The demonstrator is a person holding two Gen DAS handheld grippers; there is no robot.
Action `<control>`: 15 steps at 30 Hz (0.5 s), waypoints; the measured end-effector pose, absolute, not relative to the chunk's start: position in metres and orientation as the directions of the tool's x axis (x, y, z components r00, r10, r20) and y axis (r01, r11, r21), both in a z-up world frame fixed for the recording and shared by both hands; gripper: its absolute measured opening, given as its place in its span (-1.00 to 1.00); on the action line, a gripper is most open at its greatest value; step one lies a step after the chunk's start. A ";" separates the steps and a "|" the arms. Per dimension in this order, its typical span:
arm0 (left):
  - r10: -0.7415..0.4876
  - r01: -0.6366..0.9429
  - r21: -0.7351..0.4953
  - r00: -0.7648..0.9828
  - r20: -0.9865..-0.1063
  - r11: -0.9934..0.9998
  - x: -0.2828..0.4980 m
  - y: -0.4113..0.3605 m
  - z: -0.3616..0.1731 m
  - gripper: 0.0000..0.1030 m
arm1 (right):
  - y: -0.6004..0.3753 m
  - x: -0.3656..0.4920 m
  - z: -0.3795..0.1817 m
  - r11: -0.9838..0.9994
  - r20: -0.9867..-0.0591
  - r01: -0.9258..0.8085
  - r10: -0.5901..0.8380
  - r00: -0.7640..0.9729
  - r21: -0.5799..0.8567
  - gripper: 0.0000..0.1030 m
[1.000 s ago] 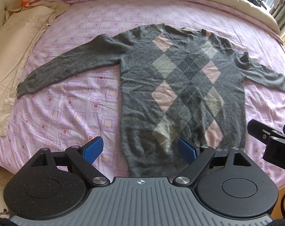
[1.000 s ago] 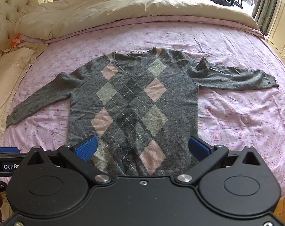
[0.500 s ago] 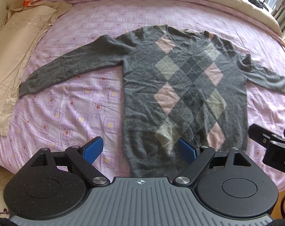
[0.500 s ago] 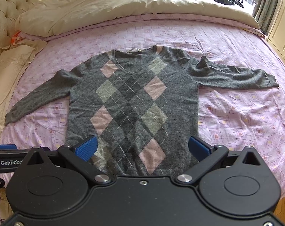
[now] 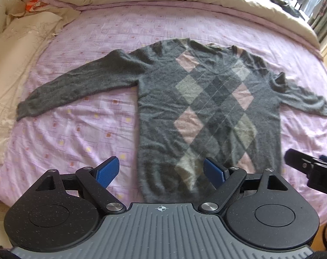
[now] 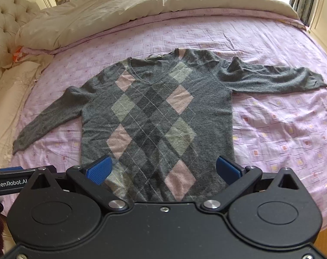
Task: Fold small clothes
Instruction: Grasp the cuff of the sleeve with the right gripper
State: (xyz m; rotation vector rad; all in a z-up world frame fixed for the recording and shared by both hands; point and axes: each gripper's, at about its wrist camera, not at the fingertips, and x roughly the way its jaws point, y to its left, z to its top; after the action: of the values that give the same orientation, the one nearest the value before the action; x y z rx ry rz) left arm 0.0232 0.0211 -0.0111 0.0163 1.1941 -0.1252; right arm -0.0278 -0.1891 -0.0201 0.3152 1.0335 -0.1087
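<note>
On the pink patterned bed sheet (image 5: 77,129) we see a grey argyle sweater (image 6: 157,116) lying flat, front up, both sleeves spread outward, neckline toward the cream duvet (image 6: 141,6). Its hem lies just ahead of our left claw (image 5: 161,172) and right claw (image 6: 163,169), both spread wide and holding nothing.

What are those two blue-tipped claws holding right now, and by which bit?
Nothing. The left gripper and right gripper are both open, above the hem of the grey argyle knitted sweater lying flat.
</note>
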 end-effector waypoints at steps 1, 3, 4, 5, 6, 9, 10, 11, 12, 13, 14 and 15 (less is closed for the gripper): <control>-0.133 0.106 -0.102 0.351 -0.927 0.989 0.026 0.023 -0.013 0.65 | -0.192 -0.026 -0.023 0.945 -0.854 0.237 0.074 0.515 0.224 0.98; -0.218 0.081 -0.203 0.320 -0.922 0.976 0.033 0.028 -0.019 0.65 | -0.200 -0.021 -0.029 0.932 -0.844 0.230 0.126 0.521 0.281 0.98; -0.256 0.067 -0.248 0.306 -0.917 0.966 0.036 0.029 -0.022 0.65 | -0.206 -0.019 -0.034 0.923 -0.839 0.227 0.154 0.522 0.310 0.98; -0.289 0.064 -0.283 0.293 -0.911 0.957 0.039 0.028 -0.026 0.65 | -0.212 -0.016 -0.039 0.909 -0.833 0.227 0.192 0.518 0.350 0.98; -0.308 0.072 -0.300 0.287 -0.907 0.951 0.042 0.025 -0.029 0.65 | -0.220 -0.014 -0.045 0.893 -0.828 0.231 0.225 0.514 0.386 0.98; -0.277 0.095 -0.261 0.308 -0.910 0.961 0.046 0.009 -0.031 0.65 | -0.247 -0.008 -0.061 0.842 -0.809 0.266 0.288 0.512 0.469 0.99; -0.259 0.102 -0.238 0.324 -0.910 0.966 0.048 0.002 -0.031 0.65 | -0.257 -0.006 -0.066 0.833 -0.806 0.275 0.295 0.514 0.480 0.99; -0.241 0.109 -0.216 0.337 -0.910 0.970 0.050 -0.005 -0.031 0.65 | -0.269 -0.005 -0.072 0.824 -0.802 0.284 0.300 0.516 0.491 0.99; -0.221 0.112 -0.194 0.348 -0.911 0.975 0.052 -0.012 -0.031 0.65 | -0.283 -0.003 -0.076 0.811 -0.796 0.291 0.311 0.520 0.508 0.99; -0.199 0.110 -0.171 0.357 -0.913 0.979 0.054 -0.020 -0.031 0.65 | -0.296 -0.002 -0.082 0.796 -0.787 0.298 0.325 0.524 0.527 0.99; -0.181 0.103 -0.154 0.360 -0.915 0.983 0.057 -0.026 -0.031 0.66 | -0.314 0.000 -0.090 0.771 -0.775 0.311 0.346 0.529 0.556 0.99; -0.166 0.093 -0.142 0.360 -0.918 0.986 0.060 -0.032 -0.032 0.66 | -0.331 0.002 -0.097 0.747 -0.765 0.328 0.357 0.536 0.578 0.99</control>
State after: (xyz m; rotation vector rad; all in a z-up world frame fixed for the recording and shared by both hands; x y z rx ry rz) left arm 0.0600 -0.0322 -0.0324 -0.0694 1.1909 -0.1672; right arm 0.0015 -0.3310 -0.0971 0.7623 1.0326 0.0189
